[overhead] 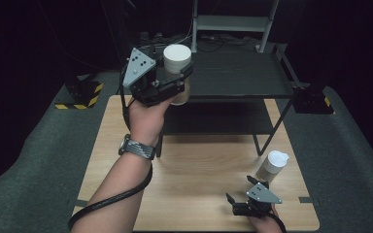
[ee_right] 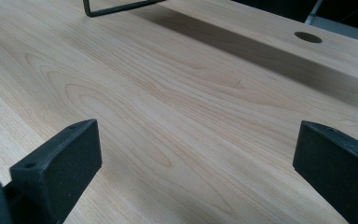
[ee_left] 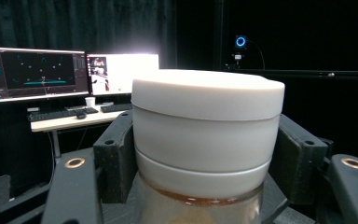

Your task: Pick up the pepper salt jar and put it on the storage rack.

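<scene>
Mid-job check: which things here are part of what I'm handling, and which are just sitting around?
In the job:
left gripper, shut on the white-lidded jar
black shelf rack beside the jar

Lying about:
second white-lidded jar on the wooden table
right gripper, open, low over the table

Jar [overhead: 177, 65]: round, white lid fitted on, clear lower body with brownish contents showing under the lid's rim in the left gripper view [ee_left: 207, 140]. Upright, lifted off the table, level with the front left corner of the dark shelf, clamped at both sides below the lid.
</scene>
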A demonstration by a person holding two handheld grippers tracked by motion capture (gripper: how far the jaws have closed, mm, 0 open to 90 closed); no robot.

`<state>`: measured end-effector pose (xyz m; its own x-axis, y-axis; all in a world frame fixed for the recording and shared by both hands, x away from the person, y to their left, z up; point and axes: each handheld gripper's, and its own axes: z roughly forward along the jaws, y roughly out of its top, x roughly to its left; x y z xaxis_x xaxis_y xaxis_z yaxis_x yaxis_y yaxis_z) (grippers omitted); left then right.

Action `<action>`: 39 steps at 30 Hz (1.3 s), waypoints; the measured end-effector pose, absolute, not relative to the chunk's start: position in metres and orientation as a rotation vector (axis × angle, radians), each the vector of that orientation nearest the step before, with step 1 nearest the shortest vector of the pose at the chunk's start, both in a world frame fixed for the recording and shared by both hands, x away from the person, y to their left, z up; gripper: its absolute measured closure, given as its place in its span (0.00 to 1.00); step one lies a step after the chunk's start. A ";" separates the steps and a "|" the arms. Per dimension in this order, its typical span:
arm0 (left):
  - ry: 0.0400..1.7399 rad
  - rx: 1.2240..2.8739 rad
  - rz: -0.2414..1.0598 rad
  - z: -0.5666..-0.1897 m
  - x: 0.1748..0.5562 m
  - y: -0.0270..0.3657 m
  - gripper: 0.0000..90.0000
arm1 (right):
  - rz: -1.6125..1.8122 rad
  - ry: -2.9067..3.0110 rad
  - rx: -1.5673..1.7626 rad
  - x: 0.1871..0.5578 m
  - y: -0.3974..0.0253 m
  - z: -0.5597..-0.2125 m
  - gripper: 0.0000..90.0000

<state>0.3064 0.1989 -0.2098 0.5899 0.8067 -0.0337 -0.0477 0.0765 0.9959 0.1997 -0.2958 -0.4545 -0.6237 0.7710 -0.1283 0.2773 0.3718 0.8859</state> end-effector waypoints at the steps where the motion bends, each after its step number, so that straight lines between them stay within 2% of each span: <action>1: 0.719 1.356 0.737 -0.210 0.308 0.196 0.38 | 1.207 2.100 0.902 0.200 -0.296 -0.455 0.00; 39: 0.793 1.352 0.743 -0.206 0.353 0.164 0.38 | 1.235 2.090 0.907 0.199 -0.300 -0.456 0.00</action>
